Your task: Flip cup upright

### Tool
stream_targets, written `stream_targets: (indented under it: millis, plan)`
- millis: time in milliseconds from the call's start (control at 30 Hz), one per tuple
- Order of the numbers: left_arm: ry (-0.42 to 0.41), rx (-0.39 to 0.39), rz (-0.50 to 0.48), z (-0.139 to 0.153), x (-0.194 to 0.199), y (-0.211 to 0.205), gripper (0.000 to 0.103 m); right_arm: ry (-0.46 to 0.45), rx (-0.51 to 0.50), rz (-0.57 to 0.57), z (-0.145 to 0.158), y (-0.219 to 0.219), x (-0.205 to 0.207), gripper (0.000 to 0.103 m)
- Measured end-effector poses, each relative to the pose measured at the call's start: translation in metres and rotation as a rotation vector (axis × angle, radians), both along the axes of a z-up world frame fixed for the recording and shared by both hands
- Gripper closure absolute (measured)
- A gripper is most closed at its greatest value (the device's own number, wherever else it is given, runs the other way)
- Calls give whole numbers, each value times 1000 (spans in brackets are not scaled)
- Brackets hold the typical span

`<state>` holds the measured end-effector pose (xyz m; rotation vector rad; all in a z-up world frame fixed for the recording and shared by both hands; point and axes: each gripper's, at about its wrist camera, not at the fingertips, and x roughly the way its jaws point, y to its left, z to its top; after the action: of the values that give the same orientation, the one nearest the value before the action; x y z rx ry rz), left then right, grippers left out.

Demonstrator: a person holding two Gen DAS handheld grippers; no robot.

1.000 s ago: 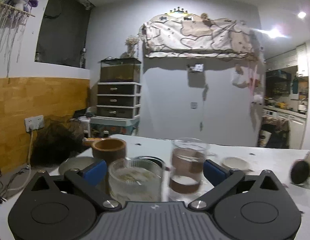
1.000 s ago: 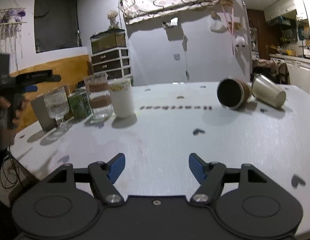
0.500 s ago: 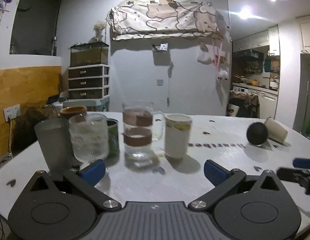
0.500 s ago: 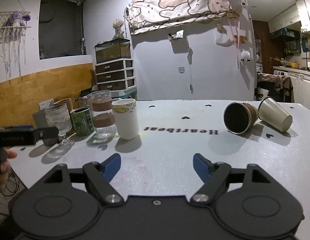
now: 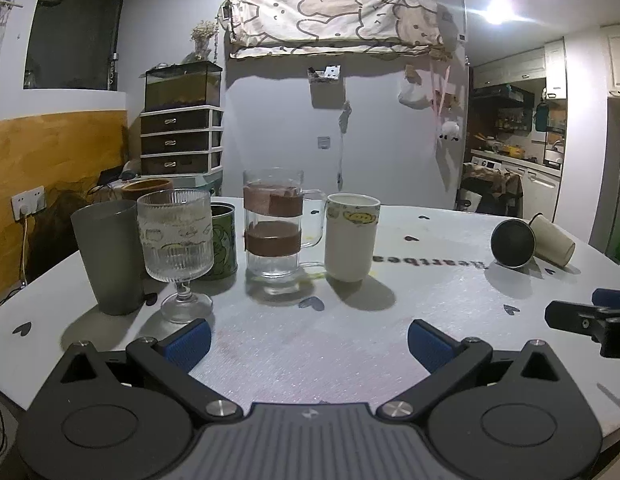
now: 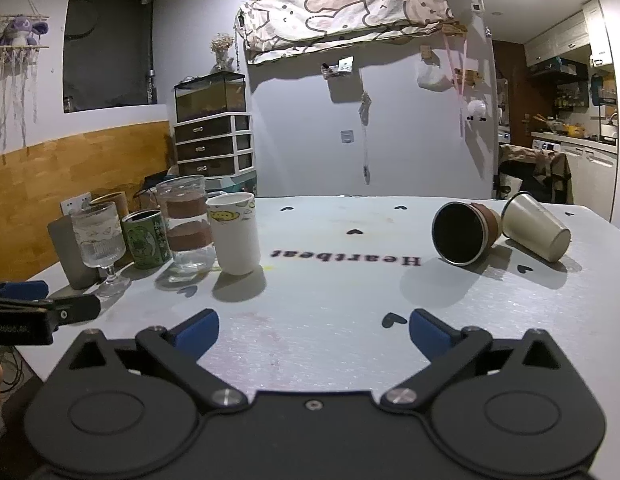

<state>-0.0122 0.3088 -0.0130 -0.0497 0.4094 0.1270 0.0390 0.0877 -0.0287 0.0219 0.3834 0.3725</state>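
Note:
Two cups lie on their sides at the table's far right: a brown cup with a dark inside [image 6: 464, 233] [image 5: 512, 243], mouth toward me, and a cream cup [image 6: 536, 226] [image 5: 552, 235] touching it on its right. My right gripper [image 6: 314, 326] is open and empty, low over the near table, well short of the fallen cups. My left gripper [image 5: 309, 338] is open and empty, in front of the upright cups. Each gripper shows at the edge of the other's view, the right one [image 5: 590, 316] and the left one [image 6: 38, 306].
A row of upright vessels stands at the left: grey tumbler [image 5: 110, 256], ribbed stemmed glass [image 5: 178, 252], green tin [image 5: 222, 240], glass mug with brown bands [image 5: 274, 226], white cup [image 5: 351, 237]. The white table [image 6: 330, 292] bears the word "Heartbeat".
My left gripper has pulled back from the upright glasses and swung right, so the whole row and the fallen cups show. My right gripper has levelled and moved slightly nearer the fallen cups.

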Motion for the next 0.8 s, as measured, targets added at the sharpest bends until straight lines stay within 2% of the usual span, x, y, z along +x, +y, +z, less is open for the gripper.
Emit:
stream_targets:
  millis: [800]
  plan:
    - [17,-2,4,-2,3,0,0,6,-1,-13,-2,-2,-1,0]
